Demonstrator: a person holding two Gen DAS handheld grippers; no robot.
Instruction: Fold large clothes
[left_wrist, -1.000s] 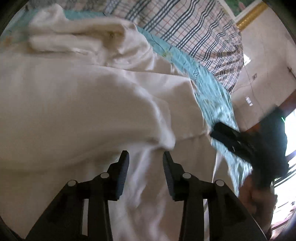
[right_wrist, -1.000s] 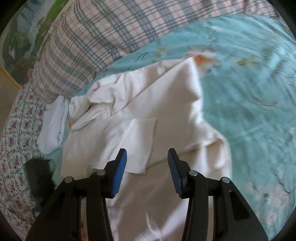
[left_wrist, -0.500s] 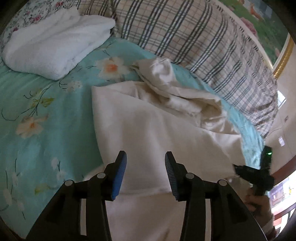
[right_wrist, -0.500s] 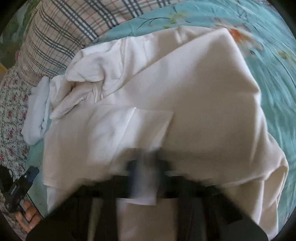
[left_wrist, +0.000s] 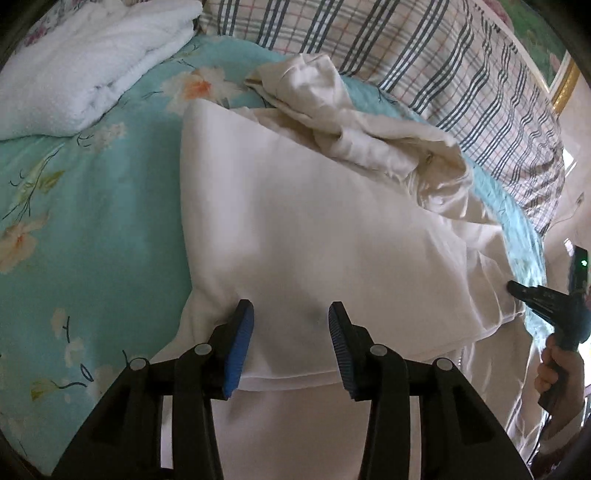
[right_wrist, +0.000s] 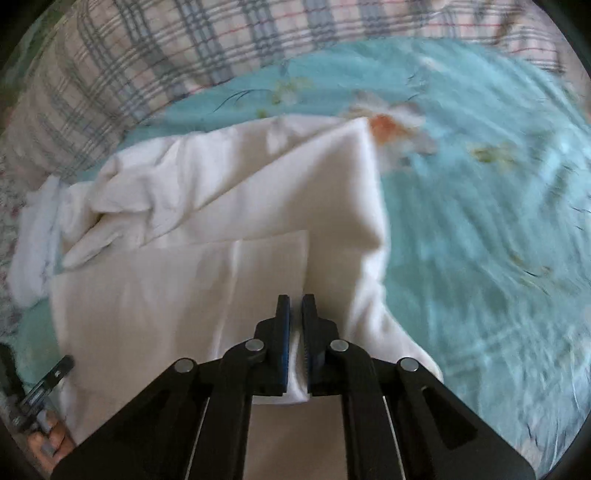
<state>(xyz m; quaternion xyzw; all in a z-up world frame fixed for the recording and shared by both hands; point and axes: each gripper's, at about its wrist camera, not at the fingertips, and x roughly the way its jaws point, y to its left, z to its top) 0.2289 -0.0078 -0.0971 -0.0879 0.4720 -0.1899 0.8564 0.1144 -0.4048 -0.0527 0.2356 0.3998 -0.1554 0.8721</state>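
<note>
The cream garment lies spread on the teal floral bedspread, its bunched upper part heaped toward the plaid pillow and its flatter body running away from the pillow to the near edge of the bed. Judged from that lie, its long axis runs from the pillow toward the cameras, with the crumpled sleeves or collar end pointing at the pillow; which of these the heap holds I cannot tell.

The cloth looks thin, light and limp, with a slight sheen, so it probably slides on itself and will sag wherever it is not held. The sensible holds are hems and corners, taken in matched pairs.

The right gripper has its fingers pressed nearly together on a folded edge of the garment, on the side away from the pillow. The left gripper hangs over the garment's near folded edge with its blue pads wide apart, holding nothing.

A folded white towel sits beside the pillow, apart from the garment
</note>
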